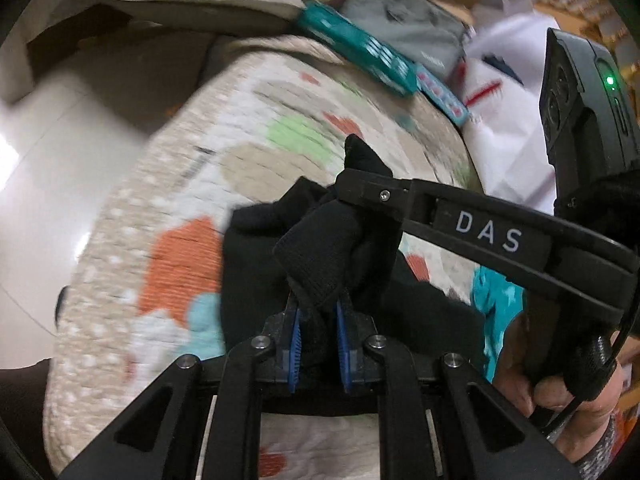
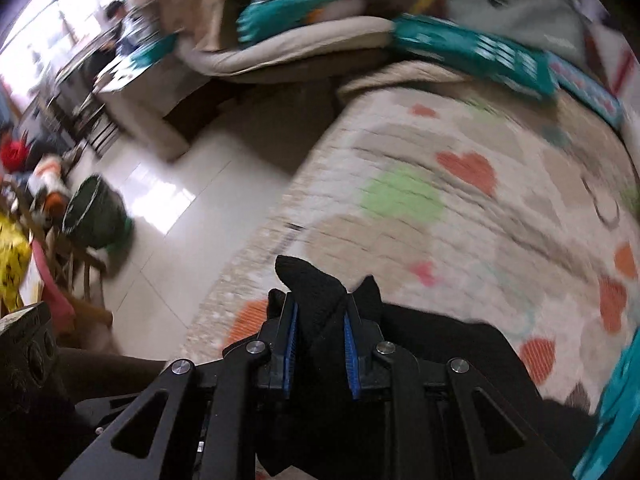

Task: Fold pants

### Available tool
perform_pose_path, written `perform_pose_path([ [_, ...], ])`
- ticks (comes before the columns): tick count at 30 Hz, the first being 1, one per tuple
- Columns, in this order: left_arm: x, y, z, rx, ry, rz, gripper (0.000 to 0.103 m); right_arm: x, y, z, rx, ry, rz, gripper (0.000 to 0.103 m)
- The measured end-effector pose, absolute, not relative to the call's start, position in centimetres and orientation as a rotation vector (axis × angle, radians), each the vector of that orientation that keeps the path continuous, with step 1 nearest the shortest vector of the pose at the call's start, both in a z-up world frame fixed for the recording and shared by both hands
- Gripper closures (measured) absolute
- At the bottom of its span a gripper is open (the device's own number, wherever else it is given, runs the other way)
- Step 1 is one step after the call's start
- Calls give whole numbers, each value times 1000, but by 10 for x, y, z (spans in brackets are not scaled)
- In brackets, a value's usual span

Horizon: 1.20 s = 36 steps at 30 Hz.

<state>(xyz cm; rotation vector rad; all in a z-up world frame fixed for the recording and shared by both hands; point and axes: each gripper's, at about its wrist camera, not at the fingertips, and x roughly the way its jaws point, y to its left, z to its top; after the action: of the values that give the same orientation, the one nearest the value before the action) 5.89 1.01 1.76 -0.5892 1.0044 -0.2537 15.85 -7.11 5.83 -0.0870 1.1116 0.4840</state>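
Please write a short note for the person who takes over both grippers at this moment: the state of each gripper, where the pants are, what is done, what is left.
Left gripper: shut on a bunch of the black pants.
Right gripper: shut on the pants as well, close beside the left one.
Pants: bunched, hanging from both grippers over the patterned quilt.
Done: both grips taken. No neat fold visible.
Left: lay flat, fold, release.

left gripper [image 1: 316, 344] pinches black pants [image 1: 320, 256], quilt [image 1: 168, 216] blurred.
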Motion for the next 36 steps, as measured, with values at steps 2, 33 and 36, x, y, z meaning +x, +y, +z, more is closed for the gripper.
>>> perform_pose_path([
  [2,64,-10,12,-561,1029,-279,88,161,-101,47,-28,1125,447,81],
  [33,44,39,-33,-607,1053,-211,58,137,-131,-19,-37,1250,233,75],
  [36,44,42,-35,-621,1059,-216,58,132,-145,-14,68,1221,262,98],
])
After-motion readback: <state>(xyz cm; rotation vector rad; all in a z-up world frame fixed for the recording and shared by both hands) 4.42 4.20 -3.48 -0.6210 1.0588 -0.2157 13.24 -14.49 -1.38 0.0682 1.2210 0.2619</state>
